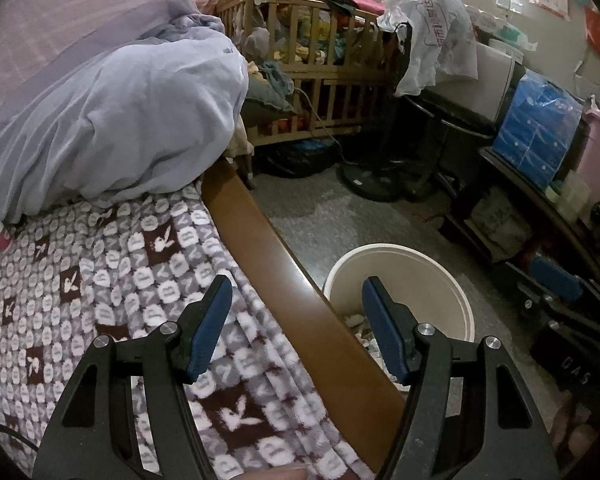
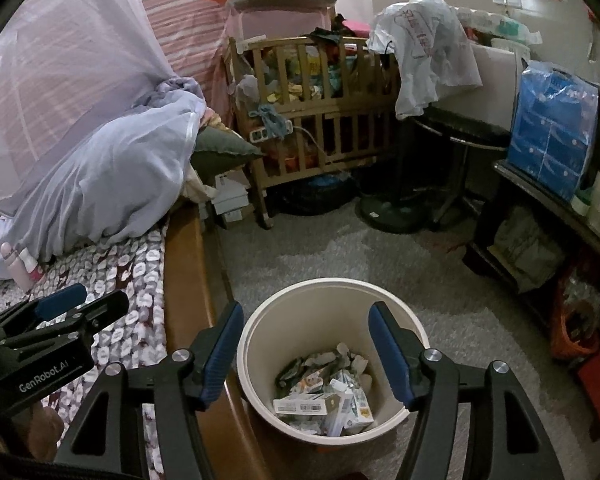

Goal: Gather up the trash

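There is 1 bin point(image 2: 260, 332), cream, standing on the floor beside 1 bed point(image 2: 188, 280). Inside it lies a heap of cartons and wrappers point(image 2: 324, 392), too jumbled to count. 2 grippers show: the left gripper point(image 1: 296, 304) with 2 blue-padded fingers point(image 1: 210, 328), and the right gripper point(image 2: 306, 344) with 2 as well. On the bed lie 1 patterned blanket point(image 1: 100, 280), 1 pale bundle of bedding point(image 1: 120, 120) and 1 pink bottle point(image 2: 14, 266). Behind stand 1 wooden crib point(image 2: 320, 120), 1 fan base point(image 2: 396, 208) and 1 blue pack point(image 2: 552, 136).
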Demonstrator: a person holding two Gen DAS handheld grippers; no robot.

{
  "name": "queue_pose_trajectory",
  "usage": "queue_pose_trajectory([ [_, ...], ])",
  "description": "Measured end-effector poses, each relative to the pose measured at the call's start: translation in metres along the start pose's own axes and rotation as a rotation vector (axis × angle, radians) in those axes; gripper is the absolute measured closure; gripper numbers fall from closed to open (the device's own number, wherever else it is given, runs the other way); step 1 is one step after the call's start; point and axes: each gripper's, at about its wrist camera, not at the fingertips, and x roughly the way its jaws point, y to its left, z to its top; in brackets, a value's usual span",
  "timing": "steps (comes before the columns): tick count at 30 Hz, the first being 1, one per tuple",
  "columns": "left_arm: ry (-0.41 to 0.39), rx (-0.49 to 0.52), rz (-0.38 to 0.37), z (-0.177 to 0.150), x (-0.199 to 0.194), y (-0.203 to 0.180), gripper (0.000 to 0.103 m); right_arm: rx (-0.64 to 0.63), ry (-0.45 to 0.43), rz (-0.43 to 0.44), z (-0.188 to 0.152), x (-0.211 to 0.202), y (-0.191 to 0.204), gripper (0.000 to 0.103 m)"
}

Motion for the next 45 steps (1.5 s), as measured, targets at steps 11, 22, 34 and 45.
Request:
queue_pose_trajectory([
  [11, -0.004, -0.001, 0.009, -0.0004, -0.0011, 0.0012, 0.037, -0.003, -0.011, 0.013, 0.0024, -0.0031, 0.0048, 0.039],
  [22, -0.005, -0.001, 0.01, -0.0004, -0.0008, 0.0014, 0.037, -0.014, -0.004, 0.011, 0.0018, -0.0032, 0.0074, 0.038],
  [34, -0.001, -0.002, 0.014, -0.0009, 0.0013, 0.0046, 0.037, -0.017, 0.001, 0.011, 0.0025, -0.0018, 0.0075, 0.038],
  [45, -0.001, 0.006, 0.015, -0.0012, 0.0019, 0.0065, 0.037, -0.015, 0.008, 0.012, 0.0028, 0.002, 0.0036, 0.037],
])
